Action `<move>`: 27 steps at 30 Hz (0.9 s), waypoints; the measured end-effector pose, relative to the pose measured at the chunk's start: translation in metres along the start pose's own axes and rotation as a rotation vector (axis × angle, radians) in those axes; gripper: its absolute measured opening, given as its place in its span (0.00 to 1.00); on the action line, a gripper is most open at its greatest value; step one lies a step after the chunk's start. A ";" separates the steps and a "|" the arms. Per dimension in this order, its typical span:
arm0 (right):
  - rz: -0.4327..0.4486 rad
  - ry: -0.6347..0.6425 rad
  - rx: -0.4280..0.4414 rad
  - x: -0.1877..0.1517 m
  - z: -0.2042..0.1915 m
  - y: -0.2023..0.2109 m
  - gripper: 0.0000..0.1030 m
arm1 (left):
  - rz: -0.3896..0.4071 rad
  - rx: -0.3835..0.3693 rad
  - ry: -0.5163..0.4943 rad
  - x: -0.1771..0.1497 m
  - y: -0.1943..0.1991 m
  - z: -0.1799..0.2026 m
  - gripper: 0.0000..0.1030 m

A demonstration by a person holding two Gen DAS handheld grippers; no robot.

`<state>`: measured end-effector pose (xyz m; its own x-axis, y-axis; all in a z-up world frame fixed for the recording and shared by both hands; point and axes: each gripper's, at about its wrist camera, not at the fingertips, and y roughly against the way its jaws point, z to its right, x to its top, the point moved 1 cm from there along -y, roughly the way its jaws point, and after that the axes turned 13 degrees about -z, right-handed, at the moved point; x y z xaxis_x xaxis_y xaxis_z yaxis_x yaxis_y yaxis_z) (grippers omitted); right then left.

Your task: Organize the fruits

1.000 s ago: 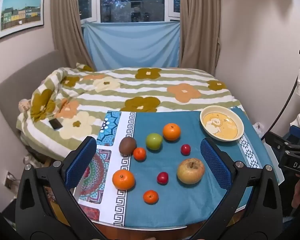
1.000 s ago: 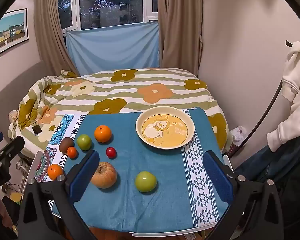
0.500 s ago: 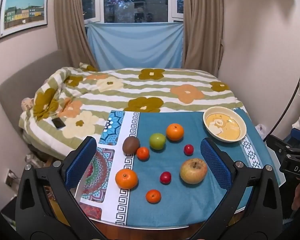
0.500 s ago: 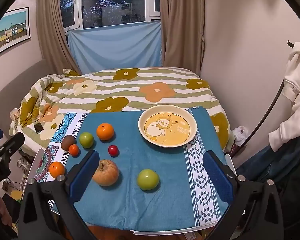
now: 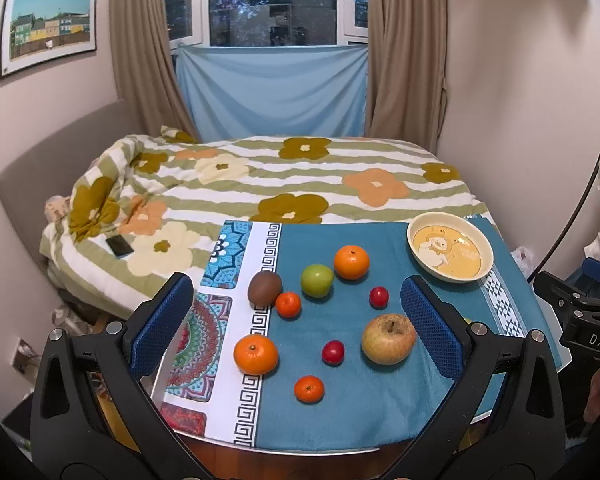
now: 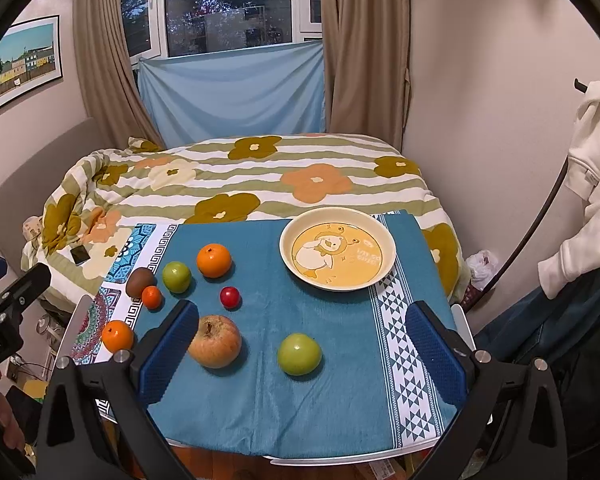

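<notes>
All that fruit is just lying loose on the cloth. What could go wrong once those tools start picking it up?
The fruit is round and loose, so a nudge might roll it. The small orange lies near the table's front edge and could drop off. The kiwi and another small orange sit touching, so gripping one may push the other. The bowl sits far from the left cluster, so a long carry might lose a poorly held fruit.

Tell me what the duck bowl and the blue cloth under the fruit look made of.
The duck bowl looks like glazed ceramic, possibly melamine: a smooth cream rim with soft sheen and a printed yellow base. The blue cloth looks like terry or a similar soft woven textile: matte, finely napped, and draped over the table edge.
</notes>
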<state>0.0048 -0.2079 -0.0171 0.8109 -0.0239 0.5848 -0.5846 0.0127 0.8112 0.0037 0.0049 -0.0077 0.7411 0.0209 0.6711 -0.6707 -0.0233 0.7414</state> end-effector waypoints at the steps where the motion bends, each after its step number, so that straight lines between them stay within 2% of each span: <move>1: 0.000 0.000 0.001 0.000 0.000 0.000 1.00 | 0.000 0.000 0.000 0.000 0.000 0.000 1.00; 27: 0.002 -0.001 0.010 -0.002 0.000 0.003 1.00 | 0.003 0.002 -0.001 0.000 0.002 -0.001 1.00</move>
<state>0.0018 -0.2083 -0.0160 0.8097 -0.0253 0.5863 -0.5864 0.0024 0.8100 0.0021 0.0054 -0.0063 0.7389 0.0197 0.6735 -0.6731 -0.0249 0.7392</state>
